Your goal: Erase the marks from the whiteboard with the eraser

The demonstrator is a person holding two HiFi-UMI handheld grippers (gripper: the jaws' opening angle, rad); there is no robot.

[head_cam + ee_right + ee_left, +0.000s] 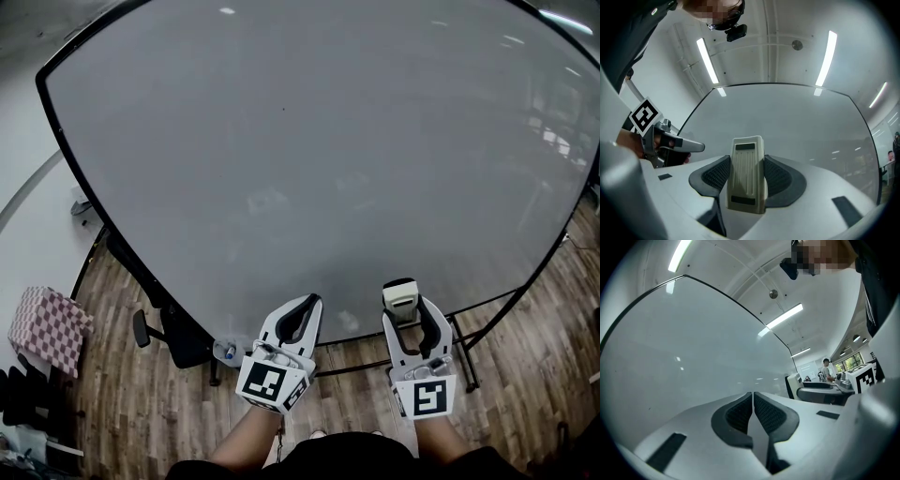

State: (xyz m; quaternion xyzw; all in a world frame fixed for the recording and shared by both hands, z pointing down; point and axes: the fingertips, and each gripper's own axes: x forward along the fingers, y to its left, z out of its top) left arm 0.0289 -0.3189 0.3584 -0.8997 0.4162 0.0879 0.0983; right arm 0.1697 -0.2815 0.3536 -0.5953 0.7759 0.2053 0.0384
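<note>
A large whiteboard (309, 159) fills the head view, its surface blank grey-white with only faint smudges. The same whiteboard (787, 117) fills the background of the right gripper view, and the whiteboard (684, 343) rises to the left in the left gripper view. My right gripper (403, 302) is shut on a cream eraser (400, 298), held just below the board's lower edge. The eraser (746, 173) stands upright between the dark pads. My left gripper (298, 317) hangs beside it, shut with nothing between its pads (739, 414).
The board stands on a black frame (469, 347) over a wood floor (525, 375). A black chair (173, 333) sits at lower left, near a checkered cloth (47, 328). A person (827, 369) stands far off in the left gripper view.
</note>
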